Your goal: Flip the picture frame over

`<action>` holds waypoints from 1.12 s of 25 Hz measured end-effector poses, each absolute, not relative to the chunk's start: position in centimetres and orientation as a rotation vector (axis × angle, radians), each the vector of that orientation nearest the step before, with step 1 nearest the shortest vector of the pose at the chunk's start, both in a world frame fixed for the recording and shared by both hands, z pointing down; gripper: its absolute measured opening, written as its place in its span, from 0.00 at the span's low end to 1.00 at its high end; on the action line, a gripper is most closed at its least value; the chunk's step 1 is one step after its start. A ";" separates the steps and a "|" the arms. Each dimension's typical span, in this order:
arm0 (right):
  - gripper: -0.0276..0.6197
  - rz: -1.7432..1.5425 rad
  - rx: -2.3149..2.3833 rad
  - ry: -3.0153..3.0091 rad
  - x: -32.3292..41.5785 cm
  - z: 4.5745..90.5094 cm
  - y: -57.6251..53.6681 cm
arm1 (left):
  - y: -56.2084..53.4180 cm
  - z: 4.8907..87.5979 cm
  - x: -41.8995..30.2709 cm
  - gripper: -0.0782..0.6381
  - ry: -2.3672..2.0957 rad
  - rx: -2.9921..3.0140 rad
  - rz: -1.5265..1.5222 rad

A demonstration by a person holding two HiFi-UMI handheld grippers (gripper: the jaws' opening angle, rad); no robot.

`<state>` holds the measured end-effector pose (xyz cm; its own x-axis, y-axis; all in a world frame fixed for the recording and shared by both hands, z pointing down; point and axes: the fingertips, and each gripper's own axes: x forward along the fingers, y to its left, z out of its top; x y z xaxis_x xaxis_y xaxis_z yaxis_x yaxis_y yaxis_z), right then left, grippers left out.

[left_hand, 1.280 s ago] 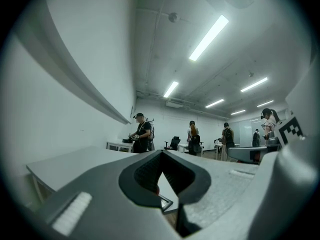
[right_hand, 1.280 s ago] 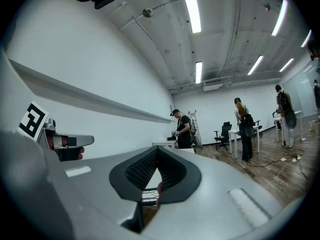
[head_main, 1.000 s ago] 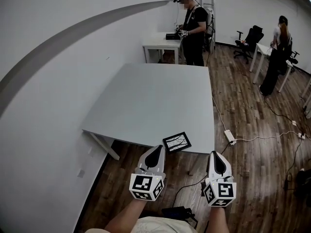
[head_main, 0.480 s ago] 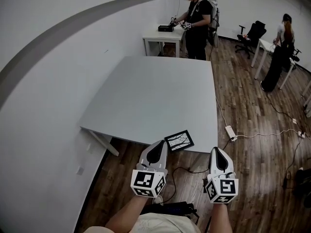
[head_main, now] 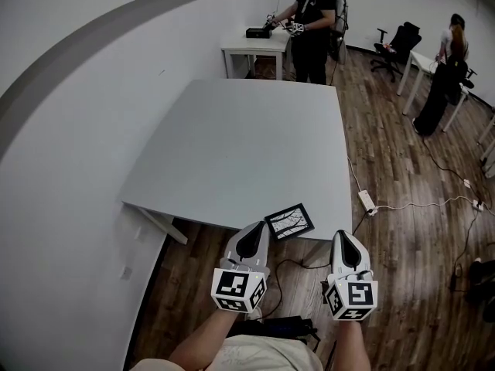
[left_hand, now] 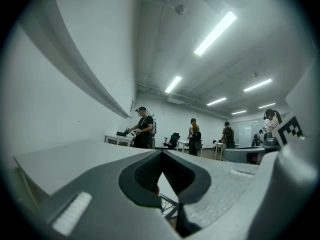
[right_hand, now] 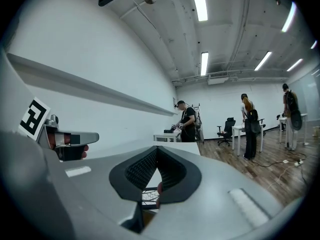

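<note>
The picture frame (head_main: 289, 221) is small and black-rimmed, with its branch-pattern picture facing up. It lies flat at the near edge of the grey table (head_main: 240, 153), toward the right corner. My left gripper (head_main: 250, 239) is shut, with its tip just short of the frame's near-left corner. My right gripper (head_main: 345, 243) is also shut; it hangs over the floor to the right of the frame, off the table. In the right gripper view a bit of the frame (right_hand: 145, 196) shows through the gap under the closed jaws. Neither gripper holds anything.
A white wall (head_main: 69, 130) runs along the table's left side. A power strip (head_main: 366, 202) and its cables lie on the wood floor at the right. A dark bag (head_main: 282, 329) sits below me. A person (head_main: 313, 22) stands at a small white table (head_main: 251, 49) beyond.
The view has crept slightly forward, so the frame sits a little higher and further right. Both grippers stay shut and keep nearly the same places.
</note>
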<state>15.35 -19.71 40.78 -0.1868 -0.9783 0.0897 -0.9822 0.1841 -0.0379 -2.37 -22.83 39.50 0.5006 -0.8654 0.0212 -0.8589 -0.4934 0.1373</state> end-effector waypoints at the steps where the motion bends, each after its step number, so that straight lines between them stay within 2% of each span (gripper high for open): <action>1: 0.08 0.137 1.972 -2.380 15.2 40.9 -19.9 | -23.0 39.8 -2.4 0.11 -1.500 2.599 -0.077; 19: 0.08 0.168 1.955 -2.322 15.1 42.8 -20.7 | -24.9 46.6 -3.4 0.13 -1.232 2.233 -0.395; 28: 0.08 0.184 1.947 -2.308 15.0 43.5 -20.4 | -25.3 51.3 -3.5 0.22 -1.108 2.044 -0.466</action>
